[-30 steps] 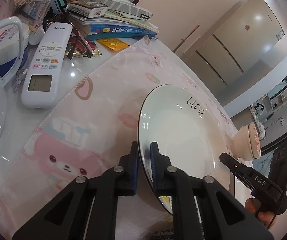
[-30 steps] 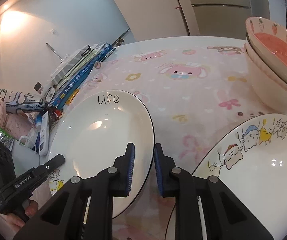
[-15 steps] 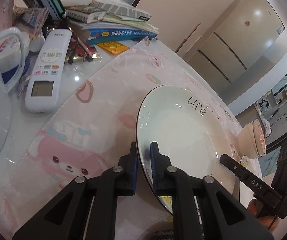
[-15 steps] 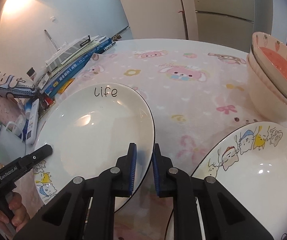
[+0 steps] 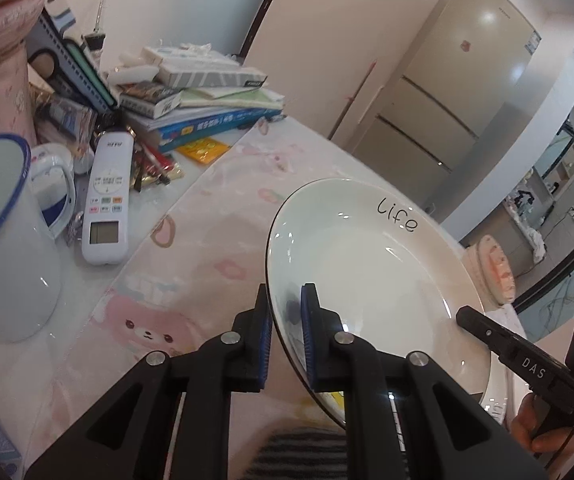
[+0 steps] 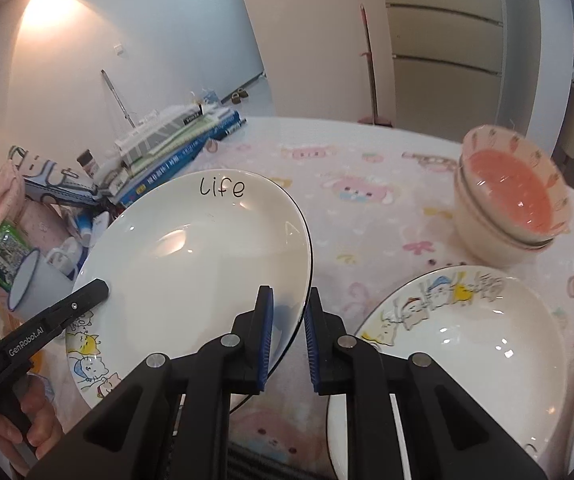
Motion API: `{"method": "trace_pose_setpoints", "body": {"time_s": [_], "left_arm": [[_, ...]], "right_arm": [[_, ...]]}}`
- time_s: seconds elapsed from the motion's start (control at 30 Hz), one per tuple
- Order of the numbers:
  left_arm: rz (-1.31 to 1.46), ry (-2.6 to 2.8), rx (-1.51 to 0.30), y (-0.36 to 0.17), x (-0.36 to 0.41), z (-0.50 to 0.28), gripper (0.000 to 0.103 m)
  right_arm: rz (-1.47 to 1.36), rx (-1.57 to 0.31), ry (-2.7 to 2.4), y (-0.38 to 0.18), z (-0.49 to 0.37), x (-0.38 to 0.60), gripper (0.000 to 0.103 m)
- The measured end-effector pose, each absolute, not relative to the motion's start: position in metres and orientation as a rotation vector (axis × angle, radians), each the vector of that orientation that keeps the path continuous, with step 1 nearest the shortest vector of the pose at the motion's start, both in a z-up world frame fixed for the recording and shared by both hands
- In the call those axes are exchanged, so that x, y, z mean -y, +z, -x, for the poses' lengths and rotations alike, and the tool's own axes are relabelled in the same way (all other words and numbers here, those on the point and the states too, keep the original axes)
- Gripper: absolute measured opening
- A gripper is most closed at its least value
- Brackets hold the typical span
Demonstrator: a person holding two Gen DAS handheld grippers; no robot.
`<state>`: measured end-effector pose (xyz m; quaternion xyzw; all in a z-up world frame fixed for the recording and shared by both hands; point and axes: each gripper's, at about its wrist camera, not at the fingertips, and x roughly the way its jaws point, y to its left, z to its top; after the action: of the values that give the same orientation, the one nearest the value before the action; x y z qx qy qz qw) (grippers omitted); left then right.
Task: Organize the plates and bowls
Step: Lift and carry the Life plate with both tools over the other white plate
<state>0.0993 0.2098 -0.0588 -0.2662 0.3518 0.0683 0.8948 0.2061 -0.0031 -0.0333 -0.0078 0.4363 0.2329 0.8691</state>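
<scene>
"Life" plate [image 5: 371, 276]: white with a thin dark rim, held tilted above the surface between the two claws; "Life" is handwritten in black on its far side; nothing lies in it.
Left claw [image 5: 287, 340]: clamped on the plate's near-left rim, one blue pad under it and one on top.
Right claw [image 6: 289, 340]: straddles the plate's right rim, left pad over the plate and right pad just outside; whether the pads press the rim, I cannot tell.
Cartoon plate under it [image 6: 87, 356]: peeks out below the "Life" plate, left of the right claw, with cats drawn on its border.
Second cartoon plate [image 6: 459, 344]: lies on the surface just right of the right claw, nothing in it, animal drawings along the far border.
Stacked bowls [image 6: 507, 200]: ahead and right of the right claw, nested, pink-red inside, carrots painted on the rim.
Enamel mug [image 5: 3, 240]: left of the left claw, white with blue lip; its contents are not visible.
Remote control [image 5: 107, 196]: ahead-left of the left claw, lying flat beside the mug.
Book pile [image 5: 203, 104]: far ahead-left; print too small to read.
Lettering: "DAS" on the right claw's arm, "GenRobot.AI" on the left's.
</scene>
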Motion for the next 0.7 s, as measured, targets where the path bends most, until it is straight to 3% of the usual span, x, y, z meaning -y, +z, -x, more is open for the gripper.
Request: {"method": "trace_pose_setpoints", "body": {"time_s": [0.7], "left_arm": [[0.384,-0.135,-0.599,0.062,-0.066,-0.068,0.011]], "right_arm": [[-0.087,-0.669,0.319,0.097,-0.096,0.173,0.017]]}}
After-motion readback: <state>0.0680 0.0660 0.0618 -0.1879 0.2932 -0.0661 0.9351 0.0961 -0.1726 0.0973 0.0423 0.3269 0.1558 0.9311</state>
